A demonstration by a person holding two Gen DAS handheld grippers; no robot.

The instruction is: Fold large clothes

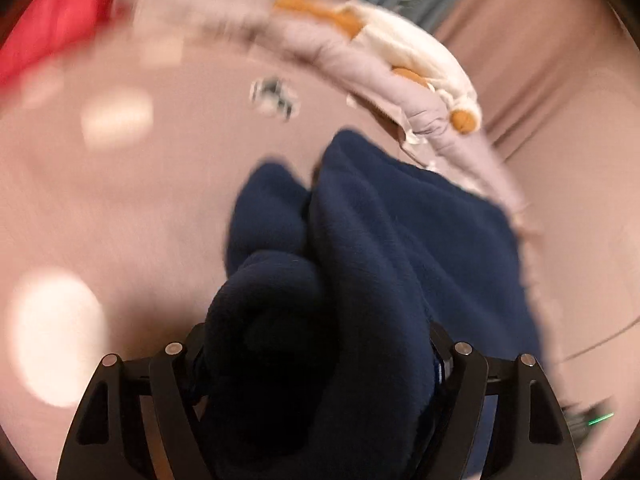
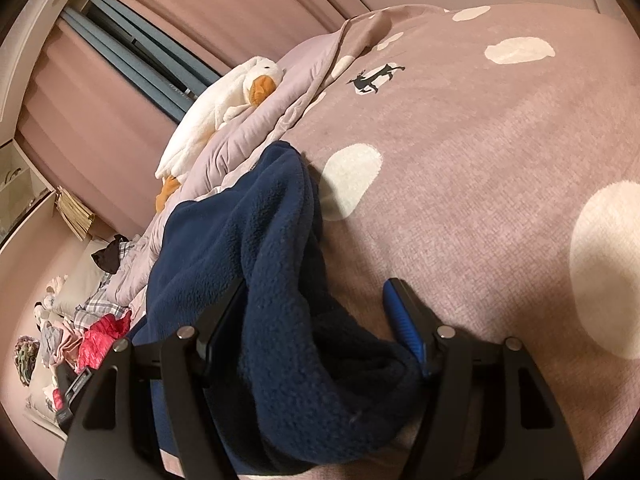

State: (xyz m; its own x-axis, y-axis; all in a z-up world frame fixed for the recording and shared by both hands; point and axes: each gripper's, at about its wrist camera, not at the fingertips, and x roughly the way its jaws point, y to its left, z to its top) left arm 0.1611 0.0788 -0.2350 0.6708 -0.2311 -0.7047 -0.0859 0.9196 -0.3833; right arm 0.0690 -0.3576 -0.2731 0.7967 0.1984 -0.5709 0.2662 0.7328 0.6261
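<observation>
Fleece (image 1: 400, 248), navy and thick, lies bunched on the bed (image 2: 500, 168), over a pink cover dotted with pale spots and a small deer print (image 2: 376, 76). Left claw (image 1: 320, 344) has a fat roll of the fleece packed between its fingers, filling the gap from side to side; its jaws look clamped on the cloth, though the left view is smeared with blur. Right claw (image 2: 320, 312) straddles another fold of the same fleece: the cloth presses against the left finger and heaps up to the foot of the blue-padded right finger (image 2: 404, 316), whose upper pad stands bare. Whether that claw truly pinches the cloth I cannot tell.

Beyond the fleece a lilac quilt (image 2: 256, 128) is rumpled along the bed's edge, with a white plush duck (image 2: 224, 96) lying on it, orange bill and feet showing. Pink curtains (image 2: 168, 20) hang behind. Mixed clothes (image 2: 96, 320), some red and some checked, sit heaped at the far left of the right view.
</observation>
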